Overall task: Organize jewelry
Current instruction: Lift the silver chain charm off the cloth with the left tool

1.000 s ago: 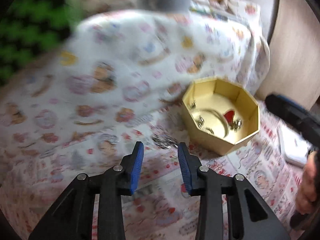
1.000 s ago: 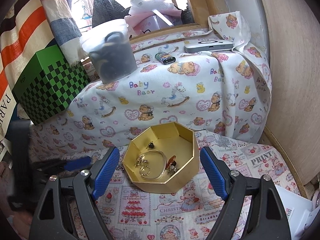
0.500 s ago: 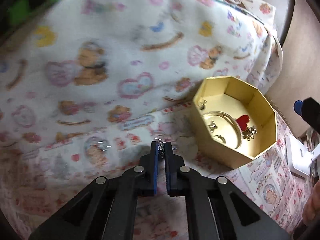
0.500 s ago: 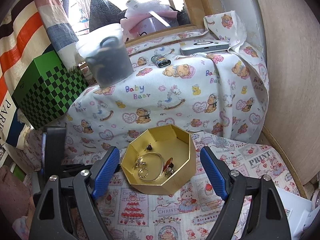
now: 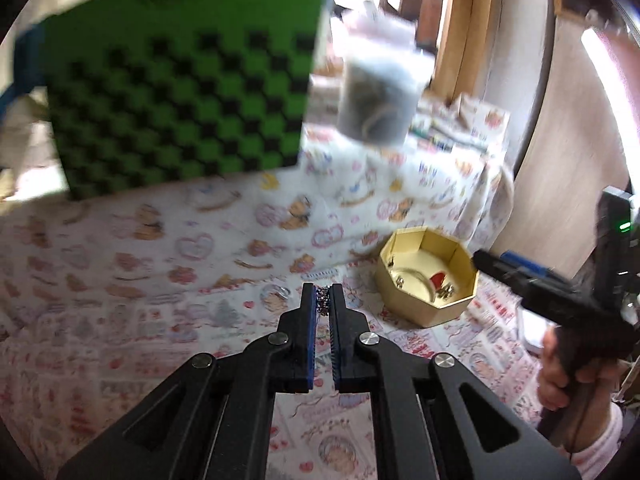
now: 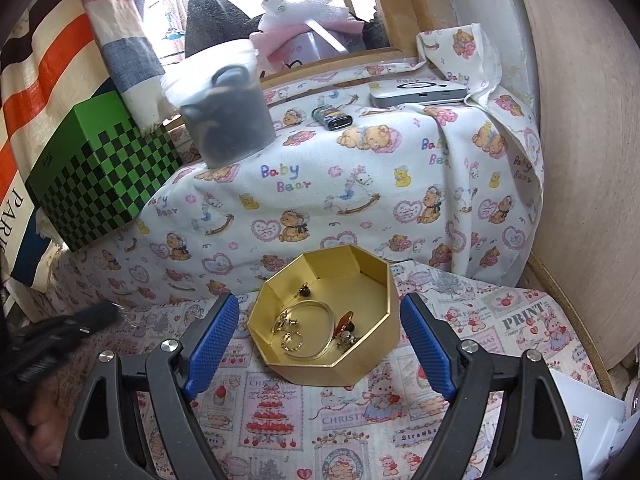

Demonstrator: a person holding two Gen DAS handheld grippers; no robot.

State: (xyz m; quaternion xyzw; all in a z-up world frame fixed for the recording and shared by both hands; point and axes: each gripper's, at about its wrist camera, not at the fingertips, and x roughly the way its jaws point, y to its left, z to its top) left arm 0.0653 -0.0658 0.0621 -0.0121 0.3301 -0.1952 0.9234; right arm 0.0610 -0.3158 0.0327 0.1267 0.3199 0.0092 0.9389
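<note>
A gold octagonal box stands on the printed cloth and holds a gold bangle, a red piece and small earrings. My right gripper is open, with a blue pad on either side of the box and neither touching it. My left gripper is shut on a small sparkly piece of jewelry, raised above the cloth to the left of the box. In the right wrist view the left gripper shows as a blur at the left edge. A hand holds the right gripper.
A green checkered box and a clear tub of dark items stand on the raised, bear-print-covered ledge behind. A lighter and a white device lie further back. A wooden panel closes the right side.
My left gripper shut on the small jewelry piece lying on the cloth, then rose and drew back with it. The right gripper and the gold box stayed put.
</note>
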